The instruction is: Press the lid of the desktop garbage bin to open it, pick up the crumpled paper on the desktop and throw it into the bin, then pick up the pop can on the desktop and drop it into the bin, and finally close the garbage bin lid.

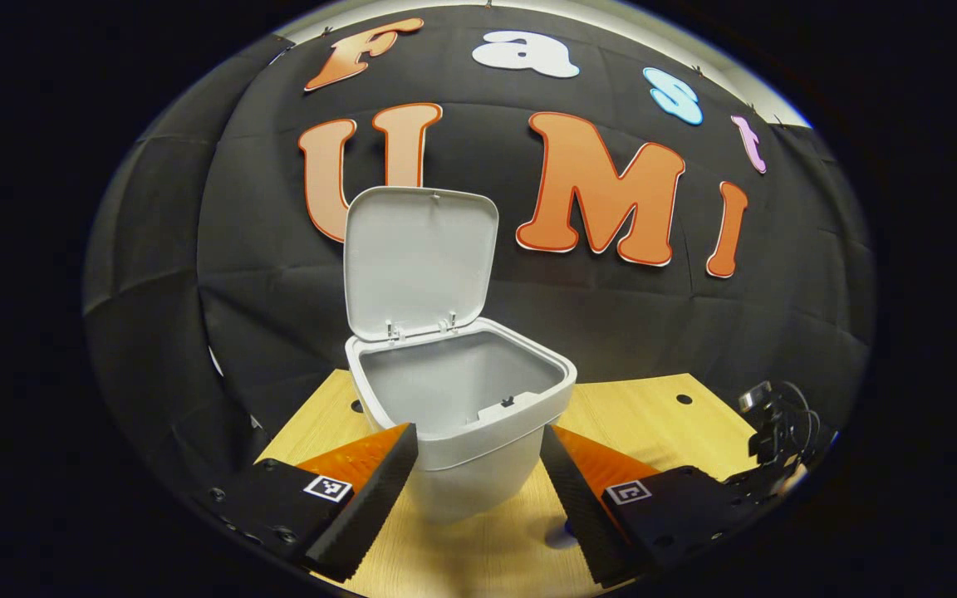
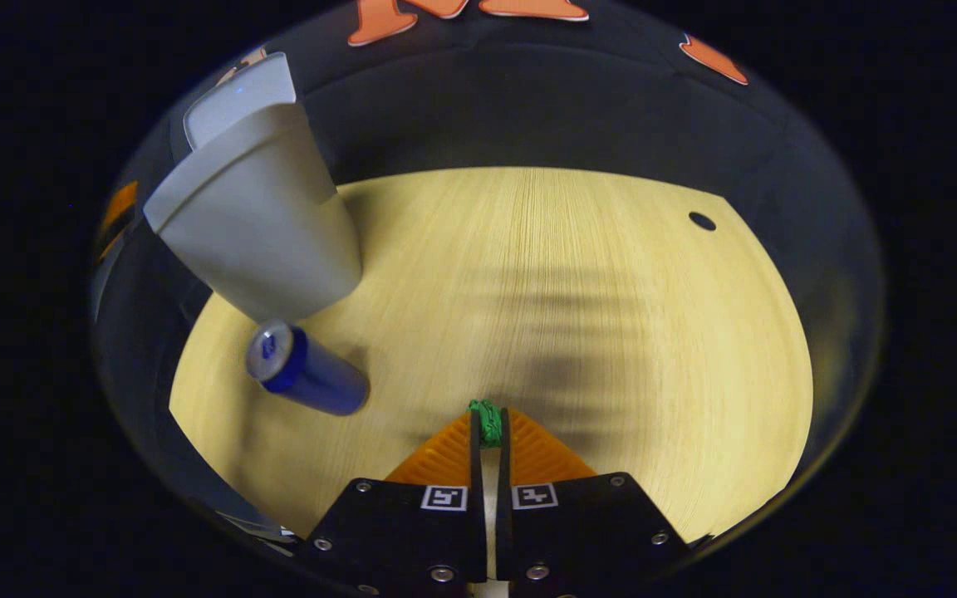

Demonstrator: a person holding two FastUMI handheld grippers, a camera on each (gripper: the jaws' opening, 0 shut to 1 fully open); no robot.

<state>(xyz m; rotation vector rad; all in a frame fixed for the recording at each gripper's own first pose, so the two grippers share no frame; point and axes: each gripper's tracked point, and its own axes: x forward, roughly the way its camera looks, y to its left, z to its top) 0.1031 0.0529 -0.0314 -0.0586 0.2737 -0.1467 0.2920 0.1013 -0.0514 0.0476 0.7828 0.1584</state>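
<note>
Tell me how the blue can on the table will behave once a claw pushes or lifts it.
The can stands upright on the wooden table beside the open bin, tall and narrow, so a high sideways push would probably tip it. Once down, its round body would likely roll. Its smooth metal skin may slip in a loose grip. Whether it is full or empty cannot be told.
</note>
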